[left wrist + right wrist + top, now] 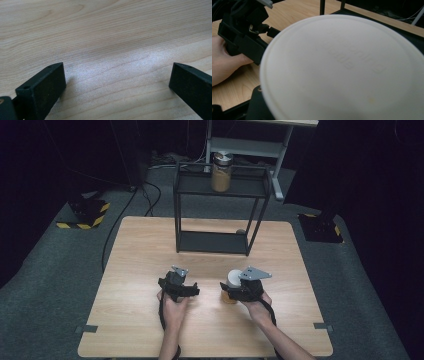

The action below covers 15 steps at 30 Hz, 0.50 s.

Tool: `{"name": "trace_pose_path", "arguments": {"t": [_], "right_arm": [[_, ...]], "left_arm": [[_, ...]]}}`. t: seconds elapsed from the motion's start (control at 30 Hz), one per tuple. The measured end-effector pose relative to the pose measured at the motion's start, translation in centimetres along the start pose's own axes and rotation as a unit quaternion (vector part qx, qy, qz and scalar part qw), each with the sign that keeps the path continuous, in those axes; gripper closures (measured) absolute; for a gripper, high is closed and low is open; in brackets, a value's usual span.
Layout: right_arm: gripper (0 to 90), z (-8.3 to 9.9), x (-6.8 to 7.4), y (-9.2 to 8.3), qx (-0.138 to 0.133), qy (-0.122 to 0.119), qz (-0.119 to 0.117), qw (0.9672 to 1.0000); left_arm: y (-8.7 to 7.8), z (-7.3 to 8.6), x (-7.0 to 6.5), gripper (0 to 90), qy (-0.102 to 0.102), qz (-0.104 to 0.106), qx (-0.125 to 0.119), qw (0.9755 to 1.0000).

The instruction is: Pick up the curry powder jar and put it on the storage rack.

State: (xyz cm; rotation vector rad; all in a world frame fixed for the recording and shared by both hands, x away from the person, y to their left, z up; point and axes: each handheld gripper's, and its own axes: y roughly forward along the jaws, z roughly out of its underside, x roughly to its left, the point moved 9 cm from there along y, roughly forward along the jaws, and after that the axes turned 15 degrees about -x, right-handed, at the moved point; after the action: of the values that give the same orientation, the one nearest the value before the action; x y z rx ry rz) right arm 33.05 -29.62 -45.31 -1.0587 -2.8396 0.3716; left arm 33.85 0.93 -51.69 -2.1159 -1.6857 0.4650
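A jar with a white lid [233, 277] and amber contents stands on the wooden table [130, 320] at the front right of centre. My right gripper [235, 291] is shut on the jar's body. In the right gripper view the lid [342, 67] is very close and one black jaw pokes out beneath it at the lower left. My left gripper [177, 281] hovers to the jar's left, low over bare wood. Its jaws stand wide apart and nothing is between them [117, 82]. A second amber jar [221, 172] stands on the top shelf of a black rack [212, 242].
The rack sits at the table's back middle, its lower shelf [412, 37] just beyond the held jar. The left hand and its gripper [242, 32] lie close beside the lid. Something small and round [241, 231] rests at the lower shelf's rear. Dark carpet surrounds the table.
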Motion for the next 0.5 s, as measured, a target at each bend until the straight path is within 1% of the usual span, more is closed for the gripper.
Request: {"name": "trace_pose_path", "arguments": {"t": [0.07,0.1,0.2,0.27,0.3,0.33,0.37,0.43,0.47,0.5], "right_arm": [[35.3,-0.6,-0.4,-0.2,-0.001,-0.005,0.0,1.0],[35.3,-0.6,-0.4,-0.2,-0.001,-0.005,0.0,1.0],[35.4,-1.8,-0.9,-0.5,-0.004,-0.012,0.001,0.9999],[35.4,-2.5,-1.2,-0.7,-0.004,-0.023,0.001,0.9997],[35.4,-2.5,-1.2,-0.7,-0.004,-0.023,0.001,0.9997],[35.4,-3.0,-1.4,-0.8,-0.003,-0.03,0.002,0.9995],[35.4,-3.7,-1.8,-1.1,-0.005,-0.031,0.001,0.9995],[35.4,-4.1,-2.0,-1.2,-0.006,-0.029,0.0,0.9996],[35.4,-5.2,-2.6,-1.5,-0.01,-0.029,-0.001,0.9995],[35.4,-5.2,-2.6,-1.5,-0.01,-0.029,-0.001,0.9995]], "left_arm": [[0.0,0.0,0.0,0.7,0.0,0.0,0.0,1.0],[0.0,0.0,0.0,0.7,0.0,0.0,0.0,1.0],[0.0,0.0,0.0,0.8,0.0,0.0,0.0,1.0],[0.0,0.0,0.0,0.7,0.0,0.0,0.0,1.0],[0.0,0.0,0.0,0.7,0.0,0.0,0.0,1.0],[0.0,0.0,0.0,0.8,0.0,0.0,0.0,1.0],[0.0,0.0,0.0,0.7,0.0,0.0,0.0,1.0],[0.0,0.0,0.0,0.8,0.0,0.0,0.0,1.0],[0.0,0.0,0.0,0.7,0.0,0.0,0.0,1.0],[0.0,0.0,0.0,0.8,0.0,0.0,0.0,1.0]]}}
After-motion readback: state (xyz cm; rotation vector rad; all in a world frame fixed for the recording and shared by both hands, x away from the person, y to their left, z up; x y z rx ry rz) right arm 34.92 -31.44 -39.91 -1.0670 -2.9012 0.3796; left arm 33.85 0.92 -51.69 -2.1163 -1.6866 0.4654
